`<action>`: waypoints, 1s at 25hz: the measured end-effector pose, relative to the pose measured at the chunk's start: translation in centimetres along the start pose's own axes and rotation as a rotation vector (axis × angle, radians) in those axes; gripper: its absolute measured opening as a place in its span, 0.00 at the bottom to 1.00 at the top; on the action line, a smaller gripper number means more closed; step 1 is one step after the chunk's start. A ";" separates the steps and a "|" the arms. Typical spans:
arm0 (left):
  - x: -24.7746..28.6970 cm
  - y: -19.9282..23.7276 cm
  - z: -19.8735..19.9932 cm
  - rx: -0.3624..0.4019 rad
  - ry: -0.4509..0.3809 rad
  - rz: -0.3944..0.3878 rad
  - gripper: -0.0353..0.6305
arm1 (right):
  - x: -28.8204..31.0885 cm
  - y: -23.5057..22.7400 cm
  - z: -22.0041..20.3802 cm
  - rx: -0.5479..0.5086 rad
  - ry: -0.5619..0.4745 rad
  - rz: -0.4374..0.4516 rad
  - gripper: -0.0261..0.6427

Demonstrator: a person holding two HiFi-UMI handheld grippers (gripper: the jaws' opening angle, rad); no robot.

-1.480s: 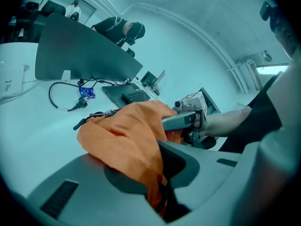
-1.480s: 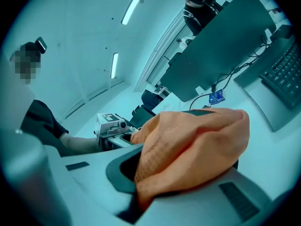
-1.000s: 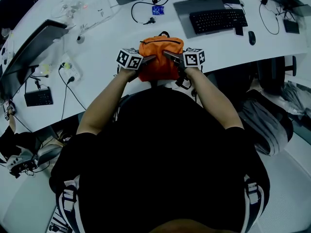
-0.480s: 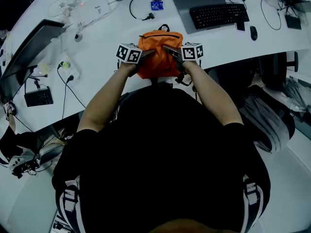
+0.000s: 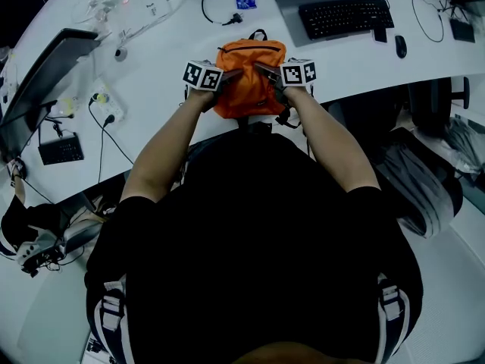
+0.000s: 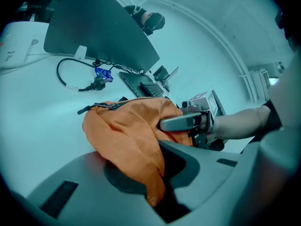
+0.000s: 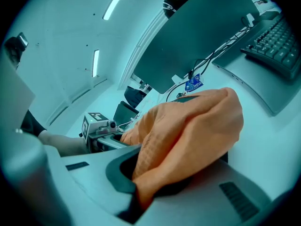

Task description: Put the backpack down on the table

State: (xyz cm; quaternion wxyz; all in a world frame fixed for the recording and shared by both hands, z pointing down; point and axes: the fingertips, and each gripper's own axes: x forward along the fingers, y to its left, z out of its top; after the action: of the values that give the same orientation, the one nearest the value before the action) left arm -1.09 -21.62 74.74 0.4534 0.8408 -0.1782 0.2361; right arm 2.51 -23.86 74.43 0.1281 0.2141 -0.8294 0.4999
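An orange backpack (image 5: 248, 82) hangs between both grippers over the near edge of the white table (image 5: 167, 105). My left gripper (image 5: 233, 75) is shut on a fold of the backpack's cloth at its left side; in the left gripper view the orange fabric (image 6: 136, 145) runs down into the closed jaws. My right gripper (image 5: 261, 72) is shut on the cloth at the right side, and the backpack (image 7: 188, 135) bulges out of its jaws. A black strap dangles below the bag. Whether the bag's bottom touches the table is hidden.
A black keyboard (image 5: 345, 17) on a grey mat and a mouse (image 5: 401, 45) lie at the back right. A black cable with a blue tag (image 5: 244, 1) lies behind the bag. A monitor (image 5: 42, 89) and a power strip (image 5: 106, 108) stand left. A chair (image 5: 424, 180) is at the right.
Both grippers have carried the backpack farther over the table and lower. Both grips have stayed the same.
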 end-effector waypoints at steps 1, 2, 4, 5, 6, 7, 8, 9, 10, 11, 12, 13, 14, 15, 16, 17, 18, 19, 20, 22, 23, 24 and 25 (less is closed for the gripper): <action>0.1 0.2 -0.1 -0.004 0.001 0.004 0.17 | 0.1 -0.2 0.0 -0.003 0.002 -0.006 0.08; 0.3 0.5 -0.2 -0.008 0.003 0.008 0.18 | 0.1 -0.3 0.1 -0.006 0.004 -0.011 0.07; 0.5 0.9 -0.3 -0.015 0.008 0.016 0.17 | 0.3 -0.4 0.2 -0.012 0.009 -0.017 0.08; 0.6 1.1 -0.3 -0.019 0.011 0.018 0.18 | 0.5 -0.7 0.2 -0.012 0.013 -0.020 0.08; 0.7 1.3 -0.3 -0.023 0.014 0.019 0.17 | 0.7 -1.0 0.1 -0.012 0.018 -0.024 0.08; 0.7 1.5 -0.3 -0.027 0.017 0.020 0.18 | 0.8 -1.3 0.0 -0.010 0.022 -0.029 0.08; 0.8 1.7 -0.3 -0.030 0.019 0.020 0.18 | 0.9 -1.6 -0.1 -0.006 0.025 -0.033 0.08; 0.9 1.9 -0.4 -0.034 0.021 0.020 0.18 | 1.0 -1.8 -0.2 0.000 0.027 -0.038 0.08; 0.9 2.1 -0.4 -0.037 0.024 0.020 0.18 | 1.1 -1.9 -0.2 0.005 0.029 -0.044 0.08; 1.0 2.2 -0.5 -0.040 0.025 0.021 0.18 | 1.2 -2.0 -0.3 0.009 0.031 -0.048 0.08; 1.0 2.3 -0.6 -0.042 0.026 0.020 0.18 | 1.3 -2.1 -0.3 0.012 0.033 -0.052 0.08; 1.0 2.4 -0.6 -0.043 0.026 0.020 0.18 | 1.3 -2.2 -0.3 0.014 0.034 -0.056 0.08; 1.1 2.5 -0.6 -0.044 0.025 0.020 0.18 | 1.3 -2.3 -0.3 0.015 0.035 -0.059 0.08; 1.1 2.5 -0.6 -0.045 0.025 0.020 0.18 | 1.3 -2.4 -0.3 0.015 0.035 -0.062 0.08; 1.2 2.6 -0.5 -0.046 0.026 0.020 0.18 | 1.3 -2.4 -0.3 0.015 0.035 -0.064 0.08; 1.2 2.6 -0.6 -0.047 0.027 0.020 0.17 | 1.3 -2.4 -0.3 0.015 0.035 -0.066 0.08; 1.2 2.6 -0.6 -0.048 0.029 0.020 0.18 | 1.3 -2.5 -0.3 0.015 0.034 -0.068 0.08; 1.3 2.5 -0.6 -0.048 0.031 0.020 0.18 | 1.3 -2.5 -0.3 0.014 0.033 -0.070 0.08; 1.3 2.6 -0.7 -0.048 0.032 0.019 0.18 | 1.3 -2.5 -0.3 0.014 0.031 -0.071 0.08; 1.3 2.6 -0.7 -0.044 0.033 0.016 0.18 | 1.3 -2.6 -0.4 0.018 0.031 -0.072 0.08; 1.3 2.7 -0.7 -0.042 0.035 0.014 0.18 | 1.3 -2.6 -0.4 0.021 0.031 -0.073 0.08; 1.4 2.7 -0.7 -0.041 0.036 0.012 0.18 | 1.3 -2.7 -0.4 0.022 0.030 -0.073 0.08; 1.4 2.7 -0.6 -0.040 0.037 0.011 0.18 | 1.2 -2.7 -0.3 0.022 0.027 -0.075 0.08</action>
State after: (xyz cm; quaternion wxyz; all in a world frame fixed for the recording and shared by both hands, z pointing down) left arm -1.44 -22.62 77.64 0.4720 0.8261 -0.1791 0.2505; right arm 2.75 -24.95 77.15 0.1555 0.2397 -0.8134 0.5067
